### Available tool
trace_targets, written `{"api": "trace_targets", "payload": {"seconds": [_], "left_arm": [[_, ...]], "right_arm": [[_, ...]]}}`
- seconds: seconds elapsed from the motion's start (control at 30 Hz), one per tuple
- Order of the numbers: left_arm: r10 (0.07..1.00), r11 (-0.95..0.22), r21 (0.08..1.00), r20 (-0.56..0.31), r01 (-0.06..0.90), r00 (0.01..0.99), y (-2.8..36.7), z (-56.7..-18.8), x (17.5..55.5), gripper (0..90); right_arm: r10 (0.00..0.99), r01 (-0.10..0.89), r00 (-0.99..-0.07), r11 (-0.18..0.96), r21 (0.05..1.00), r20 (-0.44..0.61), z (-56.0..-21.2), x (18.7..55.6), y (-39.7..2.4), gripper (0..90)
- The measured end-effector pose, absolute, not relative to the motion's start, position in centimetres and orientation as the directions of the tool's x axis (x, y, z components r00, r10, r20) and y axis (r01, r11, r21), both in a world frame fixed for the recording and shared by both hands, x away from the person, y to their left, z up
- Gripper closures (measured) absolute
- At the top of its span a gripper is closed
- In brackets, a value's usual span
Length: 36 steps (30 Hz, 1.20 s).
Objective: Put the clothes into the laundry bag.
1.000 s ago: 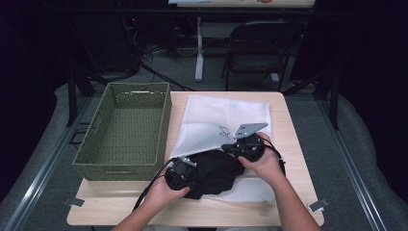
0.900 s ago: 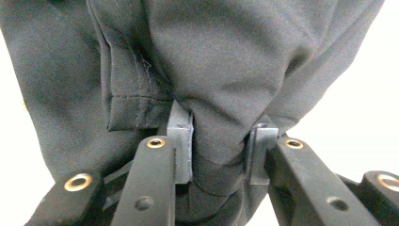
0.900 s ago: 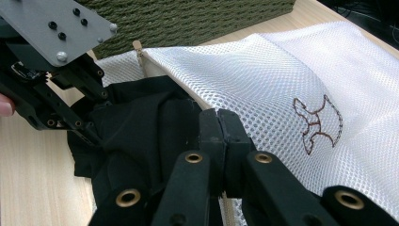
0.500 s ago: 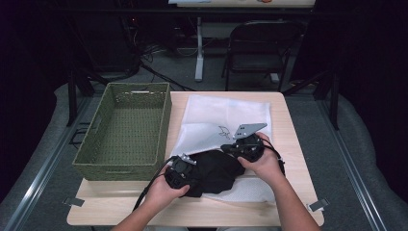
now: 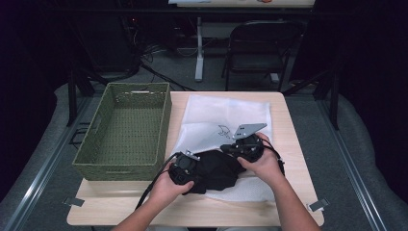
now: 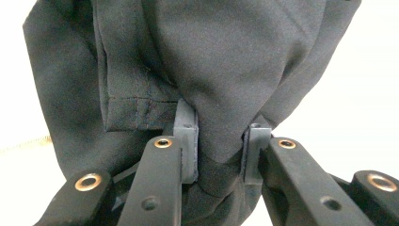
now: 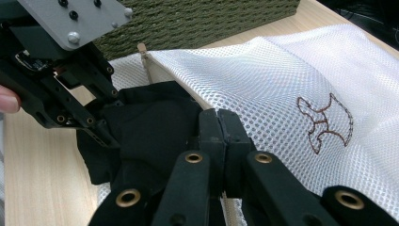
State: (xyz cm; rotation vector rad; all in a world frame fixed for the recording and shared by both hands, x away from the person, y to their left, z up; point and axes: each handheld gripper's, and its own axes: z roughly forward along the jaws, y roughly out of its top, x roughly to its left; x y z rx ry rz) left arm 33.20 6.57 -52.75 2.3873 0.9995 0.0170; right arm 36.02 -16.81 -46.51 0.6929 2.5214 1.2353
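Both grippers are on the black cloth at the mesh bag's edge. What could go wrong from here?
1. The left gripper pinches only a narrow fold of the black garment; a pull may slip it free.
2. The right gripper has its jaws shut at the white mesh bag edge; it may drag the bag along.
3. Loose garment bunched at the opening could snag and stay half outside.

The green woven basket (image 5: 126, 130) stands as a wall just left of the white mesh bag (image 5: 231, 118), so passage on that side is blocked. Right of the mesh bag a bare strip of the wooden table (image 5: 288, 130) is free, and its front edge too.
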Motion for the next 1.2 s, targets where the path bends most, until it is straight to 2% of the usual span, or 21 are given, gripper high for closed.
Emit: {"api": "trace_targets", "payload": {"seconds": [1.2], "left_arm": [[0.698,-0.535,0.494,-0.197,0.685,0.688,3.6,-52.2,35.9,74.0]], "right_arm": [[0.497,0.292,-0.867,0.527,0.798,-0.011,-46.4,35.7,-16.3,89.9]]}}
